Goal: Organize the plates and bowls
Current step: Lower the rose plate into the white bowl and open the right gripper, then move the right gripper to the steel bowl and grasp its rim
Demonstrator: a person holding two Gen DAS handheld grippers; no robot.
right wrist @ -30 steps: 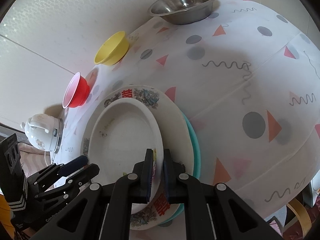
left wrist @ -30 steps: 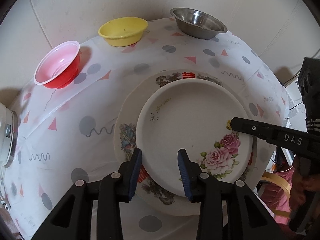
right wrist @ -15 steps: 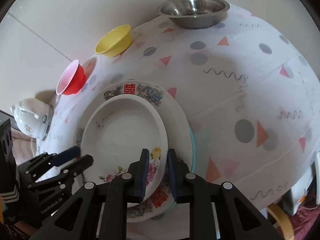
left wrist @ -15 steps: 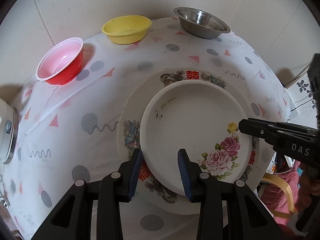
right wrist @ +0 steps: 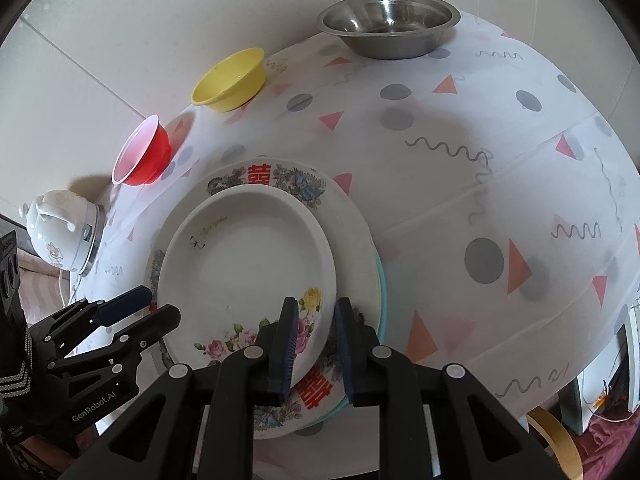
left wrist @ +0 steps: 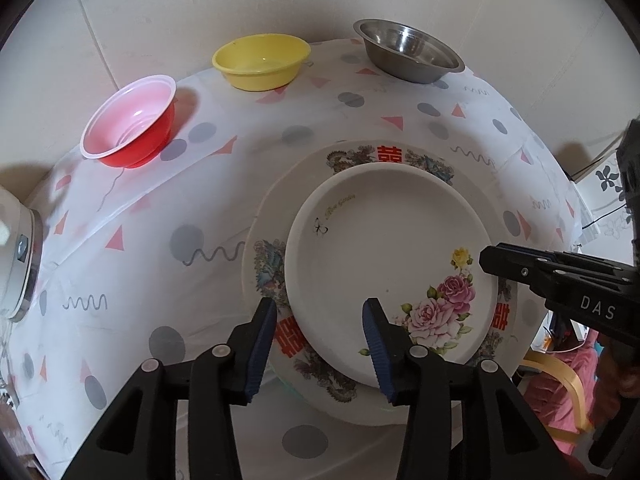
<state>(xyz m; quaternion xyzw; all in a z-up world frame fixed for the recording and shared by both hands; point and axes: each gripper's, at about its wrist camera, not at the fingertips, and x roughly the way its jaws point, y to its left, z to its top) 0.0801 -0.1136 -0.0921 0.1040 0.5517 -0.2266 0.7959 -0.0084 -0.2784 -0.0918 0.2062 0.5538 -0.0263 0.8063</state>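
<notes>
Rose plate (left wrist: 384,256) sat face-up at centre frame of the left wrist view, nested on a larger patterned plate (left wrist: 400,156) with red characters on its rim. Round, so no long axis; rose print sat at its lower right, small butterfly mark at upper left. In the right wrist view the rose plate (right wrist: 244,256) was lower centre-left, roses at the bottom edge, and a teal plate (right wrist: 382,280) rim peeked out under the stack at its right side. Stack rested on the bench (left wrist: 224,200), covered by a white cloth with grey dots and pink triangles.

Left gripper (left wrist: 320,336): jaws wide open, straddling the near rim of the rose plate at bottom centre, not gripping; contact can't be told. Right gripper (right wrist: 316,344): jaws partly open, a narrow gap, one finger over the rose plate's rim, the other outside it over the patterned plate; nothing clamped.

Along the top of the left wrist view: red bowl (left wrist: 132,124) upper left, yellow bowl (left wrist: 260,60) top centre, steel bowl (left wrist: 408,52) upper right, all upright and well apart. White kettle (right wrist: 60,236) at the left edge of the right wrist view.
</notes>
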